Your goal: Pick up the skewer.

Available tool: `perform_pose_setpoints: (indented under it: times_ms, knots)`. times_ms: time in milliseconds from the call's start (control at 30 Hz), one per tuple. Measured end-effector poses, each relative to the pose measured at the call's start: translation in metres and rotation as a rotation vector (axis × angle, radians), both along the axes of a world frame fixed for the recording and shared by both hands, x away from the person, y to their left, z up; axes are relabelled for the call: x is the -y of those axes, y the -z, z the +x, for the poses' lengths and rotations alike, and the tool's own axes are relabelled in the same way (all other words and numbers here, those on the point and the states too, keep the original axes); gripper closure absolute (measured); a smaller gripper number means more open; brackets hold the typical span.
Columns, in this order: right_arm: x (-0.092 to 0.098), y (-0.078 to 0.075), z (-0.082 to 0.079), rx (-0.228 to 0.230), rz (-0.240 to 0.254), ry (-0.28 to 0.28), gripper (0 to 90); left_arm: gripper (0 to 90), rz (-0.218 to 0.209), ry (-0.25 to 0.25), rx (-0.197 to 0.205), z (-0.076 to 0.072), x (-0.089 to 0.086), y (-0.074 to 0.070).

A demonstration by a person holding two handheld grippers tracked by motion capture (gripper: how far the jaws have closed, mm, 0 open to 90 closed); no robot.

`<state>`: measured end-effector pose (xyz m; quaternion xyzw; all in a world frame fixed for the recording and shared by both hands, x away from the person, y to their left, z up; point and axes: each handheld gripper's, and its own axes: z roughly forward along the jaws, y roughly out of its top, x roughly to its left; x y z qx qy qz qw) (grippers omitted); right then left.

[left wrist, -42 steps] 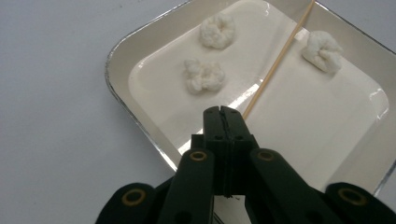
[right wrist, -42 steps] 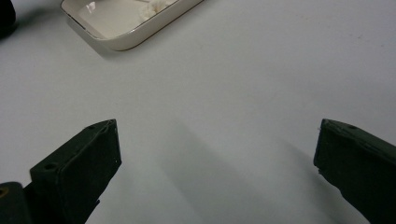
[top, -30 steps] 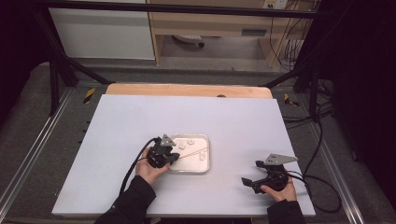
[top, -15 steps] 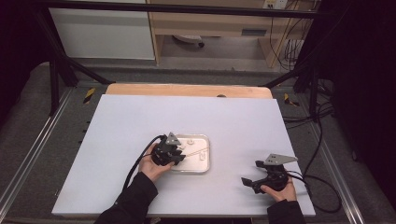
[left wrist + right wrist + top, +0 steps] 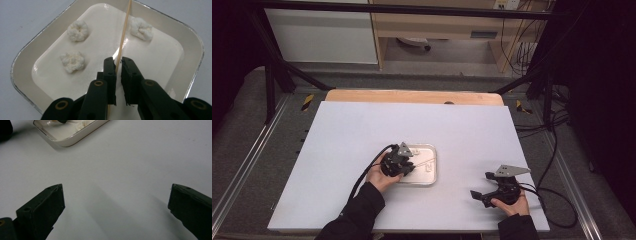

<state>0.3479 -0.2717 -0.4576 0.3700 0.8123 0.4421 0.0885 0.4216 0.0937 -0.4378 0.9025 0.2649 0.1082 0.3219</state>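
each black hand-held gripper has screw-holed jaws, a grey triangular plate, a black cable; sleeves are dark.

1. The tray lies on the worktop, near its front edge and a little left of its middle.
2. In the tray lie three marshmallows: seen in the left gripper view, the upper left marshmallow and the lower left marshmallow lie left of the skewer, and the right marshmallow lies just right of it.
3. The skewer runs across the tray and past its far rim.
4. The left gripper stands over the tray's near left part, its jaws on either side of the skewer's near end.
5. The right gripper rests on the worktop, well right of the tray and nearer the front edge.
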Motion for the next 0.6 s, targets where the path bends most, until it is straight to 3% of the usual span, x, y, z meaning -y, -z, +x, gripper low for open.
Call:
perform_pose_setpoints:
  times_ms: [267,600]
  knots:
    - [0.000,0.000,0.000,0.000,0.001,-0.001,1.3,88.6,-0.010,-0.003,0.000,0.000,0.000,0.000]
    - [-0.001,-0.001,0.000,0.008,-0.004,-0.003,1.3,88.8,-0.073,-0.019,0.026,-0.007,-0.010,-0.012]
